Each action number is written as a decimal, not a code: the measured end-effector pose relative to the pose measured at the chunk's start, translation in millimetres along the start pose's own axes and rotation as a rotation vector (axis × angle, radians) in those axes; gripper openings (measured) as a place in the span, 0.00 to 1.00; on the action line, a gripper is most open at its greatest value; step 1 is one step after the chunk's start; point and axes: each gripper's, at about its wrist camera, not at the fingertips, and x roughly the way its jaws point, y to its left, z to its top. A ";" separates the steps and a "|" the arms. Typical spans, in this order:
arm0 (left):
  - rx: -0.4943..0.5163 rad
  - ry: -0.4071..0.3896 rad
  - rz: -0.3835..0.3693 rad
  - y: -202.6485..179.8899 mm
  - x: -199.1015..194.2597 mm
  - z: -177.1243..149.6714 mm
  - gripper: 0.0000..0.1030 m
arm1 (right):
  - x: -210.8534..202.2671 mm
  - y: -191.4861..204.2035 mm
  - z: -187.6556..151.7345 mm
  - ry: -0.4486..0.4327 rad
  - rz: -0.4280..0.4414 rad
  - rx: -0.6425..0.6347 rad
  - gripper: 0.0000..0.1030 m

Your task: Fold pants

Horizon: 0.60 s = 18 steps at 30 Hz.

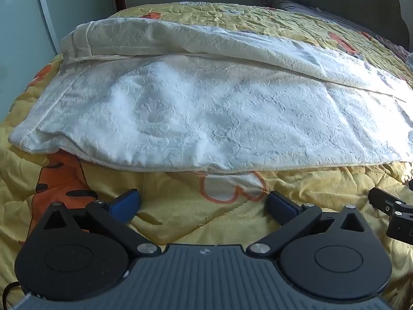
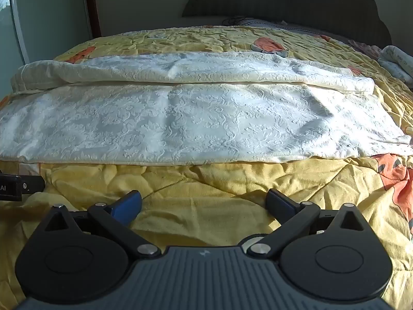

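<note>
Pants: My white embossed pants (image 1: 206, 118) lie stretched crosswise on the yellow cartoon-print quilt (image 1: 180, 219) of the bed, their near edge just ahead of both hand-held grippers.

Progress: One fold looks made; a long layer lies doubled along the far side, its seam running the garment's full length. I judge the lengthwise halving done or nearly so, with the end-to-end folds left.

Left hand-held gripper (image 1: 204, 204): Released, blue pads (image 1: 126, 202) spread wide over bare quilt, grasping nothing, short of the pants' edge.

Right hand-held gripper (image 2: 204, 204): Likewise released and empty, hovering above the quilt, apart from the cloth.

Left view alone: The hemmed left end of the pants, drooping over a rumple in the quilt, and the right hand-held gripper's black frame at the picture's right edge.

Right view alone: The right end of the pants (image 2: 196, 124) tapering onto the quilt, a folded bundle of pale cloth (image 2: 395, 64) near the dark headboard (image 2: 284, 2), and the left hand-held gripper's frame at the left edge.
</note>
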 end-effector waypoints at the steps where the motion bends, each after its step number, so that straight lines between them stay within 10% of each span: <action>1: 0.001 -0.002 0.000 -0.2 -0.1 -0.2 1.00 | 0.0 -0.1 0.0 0.001 0.001 0.002 1.00; 18: -0.005 -0.005 -0.004 0.9 -3.9 -1.6 1.00 | 0.3 0.5 -0.3 -0.007 0.001 0.001 1.00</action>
